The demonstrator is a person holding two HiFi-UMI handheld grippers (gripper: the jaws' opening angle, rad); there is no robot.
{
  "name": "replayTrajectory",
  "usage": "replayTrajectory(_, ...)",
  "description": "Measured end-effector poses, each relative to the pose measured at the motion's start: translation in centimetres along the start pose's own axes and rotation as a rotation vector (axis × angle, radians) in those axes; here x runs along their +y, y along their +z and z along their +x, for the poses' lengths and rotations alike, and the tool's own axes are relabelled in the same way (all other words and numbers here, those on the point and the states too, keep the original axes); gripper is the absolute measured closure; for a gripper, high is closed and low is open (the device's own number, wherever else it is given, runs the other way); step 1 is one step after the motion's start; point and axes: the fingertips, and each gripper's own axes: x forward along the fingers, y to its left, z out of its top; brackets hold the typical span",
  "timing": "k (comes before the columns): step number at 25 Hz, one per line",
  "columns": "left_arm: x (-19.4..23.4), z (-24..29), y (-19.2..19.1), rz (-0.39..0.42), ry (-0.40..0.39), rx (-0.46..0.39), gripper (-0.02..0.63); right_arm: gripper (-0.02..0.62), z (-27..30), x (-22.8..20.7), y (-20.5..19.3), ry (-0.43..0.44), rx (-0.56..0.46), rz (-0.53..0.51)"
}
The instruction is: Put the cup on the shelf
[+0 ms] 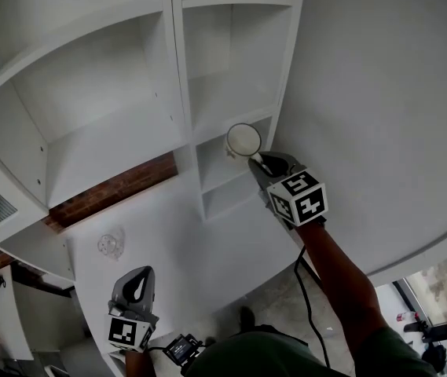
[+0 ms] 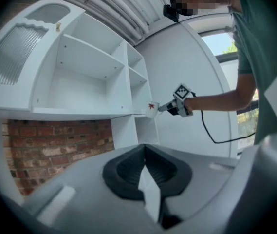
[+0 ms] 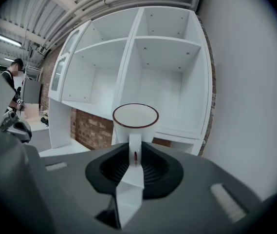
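Red mark [image 2: 151, 106] on cup [image 2: 150, 113], indistinct

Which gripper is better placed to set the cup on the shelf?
Right. The right gripper grips the cup by its handle, up at the shelf; the left gripper hangs low, shut and empty.

White shelf unit [image 1: 113, 124] against red brick wall [image 1: 117, 188]; plain white wall [image 1: 380, 77] beside; daylit window [image 2: 221, 42]; ribbed ceiling [image 3: 70, 4], strip light [image 3: 4, 38].
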Motion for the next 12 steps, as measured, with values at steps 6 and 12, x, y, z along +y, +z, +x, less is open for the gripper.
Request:
replayTrajectory(6,0.2,0.1,1.0,0.003,0.022,-0.018,0.603,0.531,0.5,-2.7,5.0,-0.008,-0.027,-0.033)
replayTrajectory(12,0.6,-0.5,1.3,0.011,0.052,-0.023,0.603,0.531,2.1,-4.2,7.6,0.007,-0.025,-0.037)
